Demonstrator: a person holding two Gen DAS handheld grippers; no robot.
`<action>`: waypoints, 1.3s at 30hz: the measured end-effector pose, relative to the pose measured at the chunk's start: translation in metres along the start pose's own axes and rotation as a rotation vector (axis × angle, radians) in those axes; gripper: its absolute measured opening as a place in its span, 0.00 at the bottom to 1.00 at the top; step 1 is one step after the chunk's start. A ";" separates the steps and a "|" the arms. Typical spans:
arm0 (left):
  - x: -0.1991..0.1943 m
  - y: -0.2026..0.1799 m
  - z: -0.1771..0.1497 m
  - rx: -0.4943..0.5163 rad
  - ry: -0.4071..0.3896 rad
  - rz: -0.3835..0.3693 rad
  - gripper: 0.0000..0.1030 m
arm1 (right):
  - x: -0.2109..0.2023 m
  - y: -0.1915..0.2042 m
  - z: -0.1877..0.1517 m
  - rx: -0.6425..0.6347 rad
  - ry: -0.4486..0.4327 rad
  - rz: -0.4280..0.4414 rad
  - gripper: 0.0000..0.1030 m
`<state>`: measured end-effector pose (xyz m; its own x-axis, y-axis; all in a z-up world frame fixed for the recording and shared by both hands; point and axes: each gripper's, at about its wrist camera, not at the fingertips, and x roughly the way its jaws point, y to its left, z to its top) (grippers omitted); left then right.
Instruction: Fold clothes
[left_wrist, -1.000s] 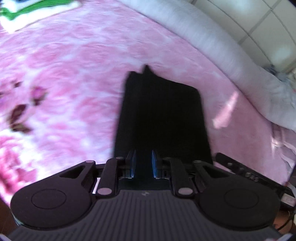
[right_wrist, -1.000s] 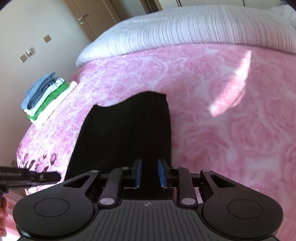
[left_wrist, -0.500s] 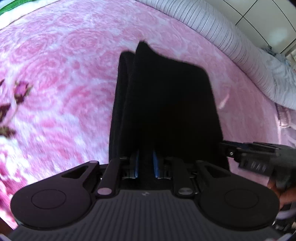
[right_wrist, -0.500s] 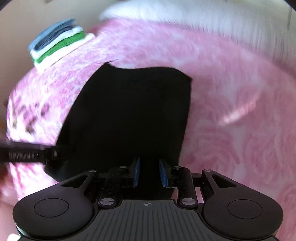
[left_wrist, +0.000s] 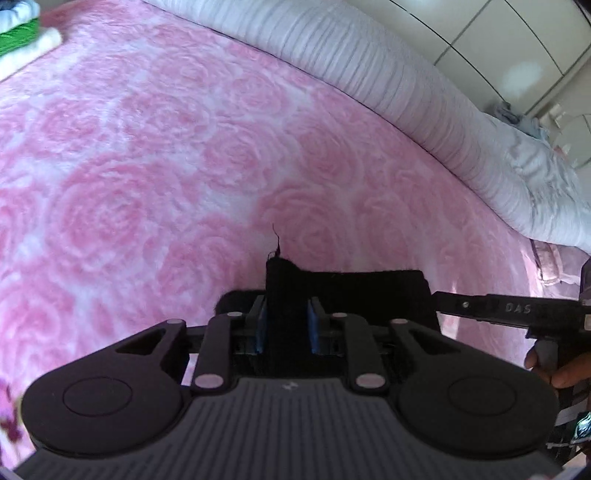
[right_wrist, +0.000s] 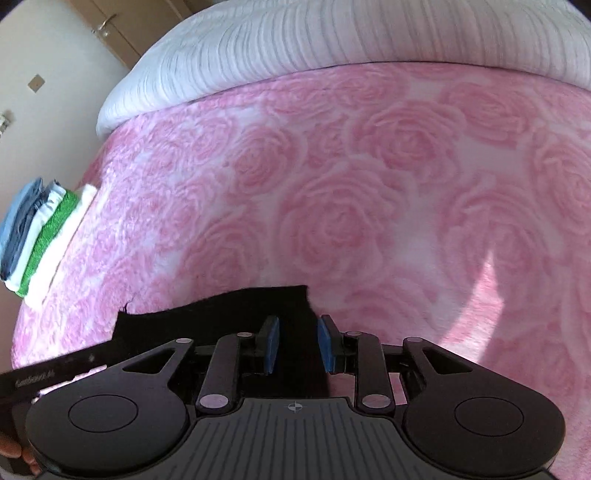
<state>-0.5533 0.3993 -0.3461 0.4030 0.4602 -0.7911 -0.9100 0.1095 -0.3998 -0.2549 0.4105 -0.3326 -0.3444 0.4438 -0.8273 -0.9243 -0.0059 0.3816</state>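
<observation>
The left gripper (left_wrist: 285, 325) has its jaws closing on a corner of the black garment (left_wrist: 354, 291), the blue pads pressing its cloth. The right gripper (right_wrist: 298, 345) grips the other corner, jaws narrow. The garment lies near the bed's front edge on the pink rose blanket (right_wrist: 369, 192) (folded clothes (right_wrist: 40, 232) sit stacked at its left edge).

A pink rose-patterned blanket (right_wrist: 369, 206) covers the bed, with a sunlit patch (right_wrist: 480, 306) on its right side. Along the far edge lies a white ribbed duvet (right_wrist: 332, 40). Beyond the bed stand a cream wall (right_wrist: 48, 110), a wooden door (right_wrist: 122, 26) and pale cupboard fronts (left_wrist: 491, 40).
</observation>
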 end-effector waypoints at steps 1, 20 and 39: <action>0.000 0.000 0.001 0.003 0.001 -0.003 0.07 | 0.002 0.003 -0.001 -0.013 -0.003 -0.016 0.26; -0.016 0.030 -0.016 -0.113 -0.116 0.004 0.11 | 0.016 0.045 -0.011 -0.284 -0.038 -0.165 0.27; 0.003 0.024 -0.028 0.146 -0.163 0.061 0.12 | 0.035 0.060 -0.027 -0.397 -0.088 -0.089 0.26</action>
<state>-0.5712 0.3791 -0.3708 0.3365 0.6047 -0.7219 -0.9414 0.1982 -0.2728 -0.3273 0.4012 -0.3499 -0.2613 0.5330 -0.8047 -0.9473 -0.3018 0.1076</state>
